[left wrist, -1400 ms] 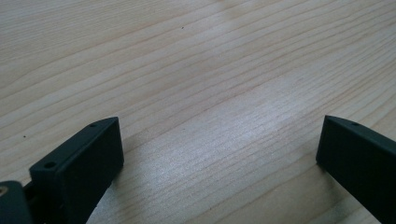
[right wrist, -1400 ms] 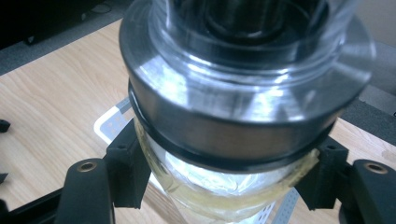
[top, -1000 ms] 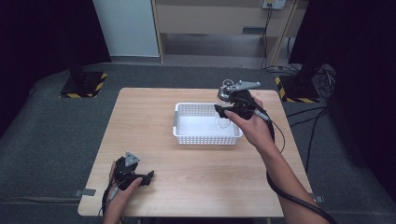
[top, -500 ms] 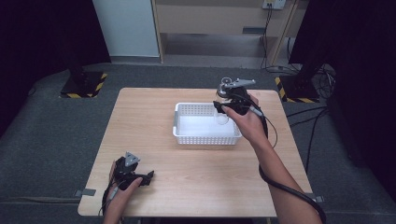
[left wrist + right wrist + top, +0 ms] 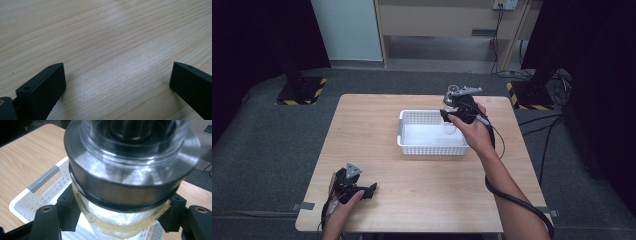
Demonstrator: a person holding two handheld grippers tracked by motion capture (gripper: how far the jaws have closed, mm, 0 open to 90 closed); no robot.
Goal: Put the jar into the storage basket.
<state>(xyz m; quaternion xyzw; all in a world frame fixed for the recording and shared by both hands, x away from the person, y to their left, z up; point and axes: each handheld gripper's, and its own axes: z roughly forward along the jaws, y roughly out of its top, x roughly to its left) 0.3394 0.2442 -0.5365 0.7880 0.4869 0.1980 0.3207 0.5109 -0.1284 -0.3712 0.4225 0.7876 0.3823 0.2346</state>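
Two jaws of the right gripper [image 5: 120, 220] pinch a glass jar [image 5: 130, 170] under its metal lid, held above the right end of the white basket [image 5: 412, 135], forearm stretched forward. Left gripper [image 5: 357, 190], jaws spread, rests low on the table [image 5: 377, 115].

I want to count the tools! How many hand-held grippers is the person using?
2. The left hand-held gripper rests on the table at the near left corner, jaws apart. The right hand-held gripper is over the white basket, clamped on a clear glass jar.
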